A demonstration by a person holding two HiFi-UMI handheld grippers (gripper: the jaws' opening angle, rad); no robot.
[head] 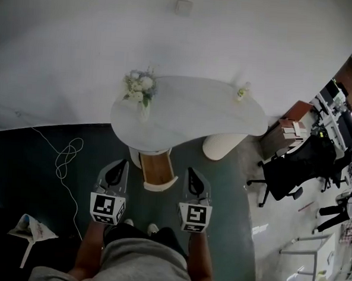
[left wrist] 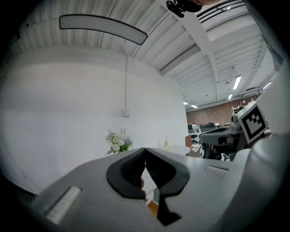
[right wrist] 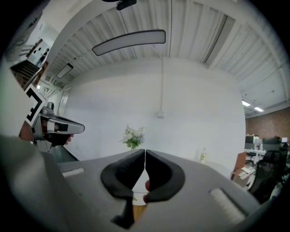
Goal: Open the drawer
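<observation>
Dark teal floor [head: 92, 149] underfoot, a thin white cable [head: 68, 157] looping off to our left, and we're standing square on to the furniture. Nearest us, both tools are held level. The left claw [head: 121, 163] is closed tight, black pads meeting at the tips with nothing between them. The right claw [head: 192, 171] is just the same, pinched together and empty.

Between the two sits our target, the wooden drawer with a curved white front [head: 157, 170]. And look, it's standing pulled out from under the top, its brown inside showing from above. Neither claw touches it; they flank it, one on either side.

Beyond it is the white kidney-shaped desk [head: 189, 111], carrying a small bunch of pale flowers [head: 139, 88] on the left and a little pale bottle [head: 243, 90] out near the far right edge. Behind that, the plain white wall [head: 81, 42].

Our read: the pull looks done and the job is near finished. If we want more travel, the next move calls for one claw to spread, line up on that white front and draw straight back toward us, keeping level.
</observation>
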